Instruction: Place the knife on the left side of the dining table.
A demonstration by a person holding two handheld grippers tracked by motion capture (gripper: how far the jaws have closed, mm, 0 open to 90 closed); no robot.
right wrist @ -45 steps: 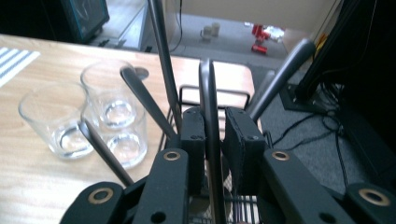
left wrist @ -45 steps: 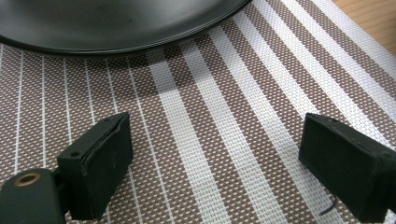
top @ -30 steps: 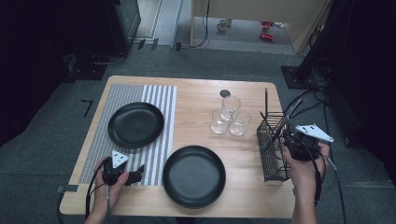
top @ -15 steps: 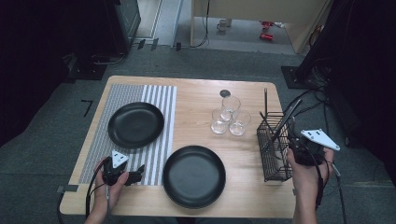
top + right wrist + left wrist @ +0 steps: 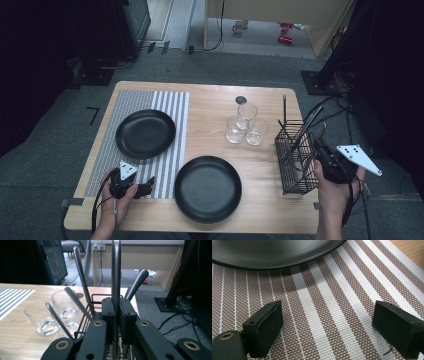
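My right gripper [image 5: 116,315] is shut on the flat grey handle of a utensil [image 5: 116,270] that stands in the black wire basket [image 5: 295,167] at the table's right edge. Other utensil handles [image 5: 80,272] lean in the same basket. In the high view the right gripper [image 5: 320,156] sits just right of the basket's rim. My left gripper [image 5: 327,327] is open over the striped placemat [image 5: 324,290], with nothing between its fingers and a black plate's rim [image 5: 274,263] just ahead. It [image 5: 147,189] rests near the table's front left.
Two black plates lie on the table: one [image 5: 145,133] on the placemat [image 5: 170,107], one [image 5: 207,188] at the front centre. Three clear glasses [image 5: 245,127] stand left of the basket, a small dark disc [image 5: 241,100] behind them. Cables trail on the floor at right.
My right gripper has shifted a little to the right and toward the near edge, still beside the basket. The left gripper has stayed put.
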